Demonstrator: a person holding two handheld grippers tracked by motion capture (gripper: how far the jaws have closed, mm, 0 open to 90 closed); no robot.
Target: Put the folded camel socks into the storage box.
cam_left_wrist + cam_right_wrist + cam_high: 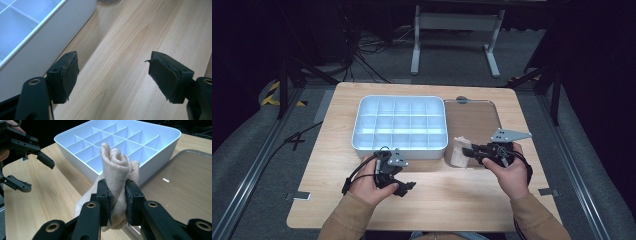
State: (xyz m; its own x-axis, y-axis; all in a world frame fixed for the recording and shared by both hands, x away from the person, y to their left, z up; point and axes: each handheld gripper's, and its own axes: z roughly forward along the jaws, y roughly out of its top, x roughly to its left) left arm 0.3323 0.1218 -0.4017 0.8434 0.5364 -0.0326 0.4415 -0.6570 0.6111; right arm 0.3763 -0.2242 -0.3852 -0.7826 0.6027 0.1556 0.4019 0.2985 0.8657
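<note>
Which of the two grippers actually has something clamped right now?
The right gripper: its jaws pinch a rolled beige cloth beside the white divided box. The left gripper stands open over bare table, nothing between its pads.

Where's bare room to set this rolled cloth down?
The right gripper is shut on the cloth. Free: every cell of the white divider box, the flat tray beside it, and bare table between the two hands. Tight spot: the strip in front of the box near the open left gripper.
</note>
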